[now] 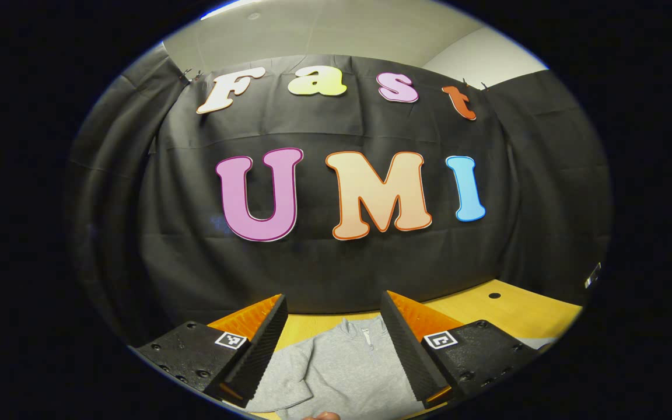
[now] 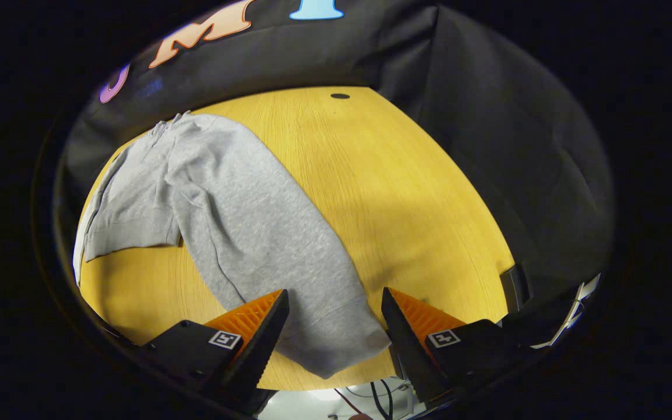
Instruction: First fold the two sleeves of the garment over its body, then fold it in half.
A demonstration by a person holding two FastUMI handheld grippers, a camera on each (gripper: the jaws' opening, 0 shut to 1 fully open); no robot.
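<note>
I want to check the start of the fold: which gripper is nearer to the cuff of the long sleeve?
The right gripper. Its open fingers hover around the sleeve cuff near the table edge. The left gripper, also open, is raised and faces the sweater's collar.

Premises: a recording booth set up indoors. Black cloth wall (image 1: pixel 336 256) draped and clipped behind a wooden tabletop (image 2: pixel 382 192); plain ceiling (image 1: pixel 312 32) visible above the cloth.

Wooden table (image 2: pixel 406 192) ahead of and below the tool; small dark hole (image 2: pixel 340 95) near its far edge; black cloth wall (image 1: pixel 336 256) straight ahead; pale ceiling (image 1: pixel 324 35) above; loose cables (image 2: pixel 380 399) under the near edge.
</note>
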